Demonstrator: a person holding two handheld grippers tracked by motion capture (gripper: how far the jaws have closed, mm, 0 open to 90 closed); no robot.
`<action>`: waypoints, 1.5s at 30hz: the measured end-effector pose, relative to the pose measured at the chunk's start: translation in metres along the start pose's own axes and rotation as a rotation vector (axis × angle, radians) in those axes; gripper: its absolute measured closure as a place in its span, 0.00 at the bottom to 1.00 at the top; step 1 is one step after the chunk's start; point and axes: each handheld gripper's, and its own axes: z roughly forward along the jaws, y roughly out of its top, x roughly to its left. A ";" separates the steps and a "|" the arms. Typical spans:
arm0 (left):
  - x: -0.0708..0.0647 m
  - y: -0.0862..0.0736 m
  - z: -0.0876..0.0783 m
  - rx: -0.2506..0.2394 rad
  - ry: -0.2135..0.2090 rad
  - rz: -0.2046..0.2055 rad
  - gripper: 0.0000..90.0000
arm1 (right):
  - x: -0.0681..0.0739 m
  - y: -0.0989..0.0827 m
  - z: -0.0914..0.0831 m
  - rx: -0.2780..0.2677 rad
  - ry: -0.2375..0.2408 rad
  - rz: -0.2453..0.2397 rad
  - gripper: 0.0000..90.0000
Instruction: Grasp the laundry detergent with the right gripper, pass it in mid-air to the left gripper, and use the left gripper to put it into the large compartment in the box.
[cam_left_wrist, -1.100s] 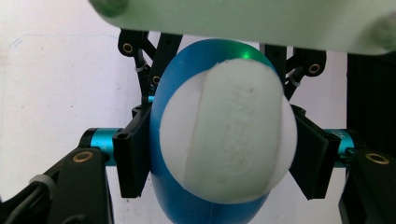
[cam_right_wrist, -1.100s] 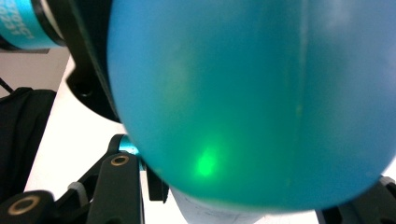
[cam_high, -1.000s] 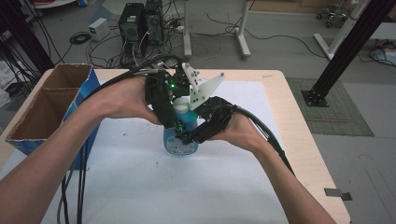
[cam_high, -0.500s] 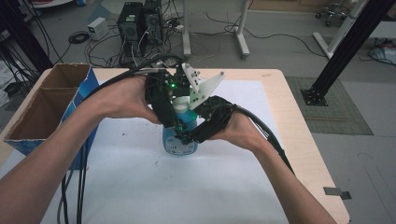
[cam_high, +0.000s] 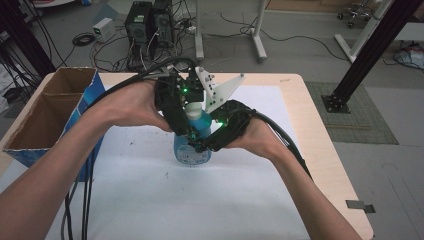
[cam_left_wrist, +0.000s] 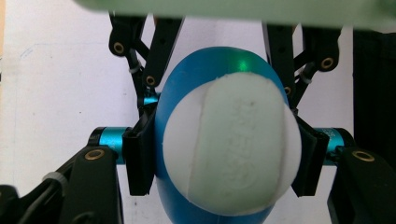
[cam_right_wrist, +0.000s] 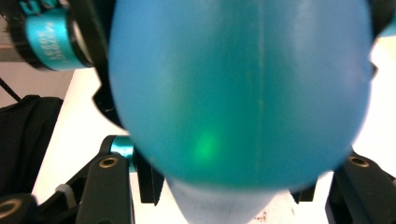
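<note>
At desk centre, left gripper (cam_high: 186, 131) clenching on the white cap (cam_left_wrist: 231, 149) of a standing blue bottle (cam_high: 192, 142), right gripper (cam_high: 200, 145) grasping the bottle's body, open cardboard box (cam_high: 47, 117) sitting at the desk (cam_high: 310, 150) left edge, its contents hidden.

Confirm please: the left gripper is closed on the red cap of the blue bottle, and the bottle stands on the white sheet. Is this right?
Not quite: the cap is white, not red, as the left gripper view shows. The rest holds: the left gripper is closed on it, and the blue bottle stands on the white sheet.
</note>
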 end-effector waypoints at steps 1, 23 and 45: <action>0.001 0.000 -0.001 0.002 0.002 0.001 0.42 | 0.000 0.000 -0.002 0.000 -0.005 -0.002 0.45; 0.008 -0.018 -0.038 0.006 0.040 -0.075 0.42 | 0.003 -0.001 -0.030 0.064 -0.069 0.024 0.26; 0.024 -0.071 -0.178 0.053 0.197 -0.348 0.42 | 0.008 -0.011 -0.080 0.087 -0.145 0.072 0.25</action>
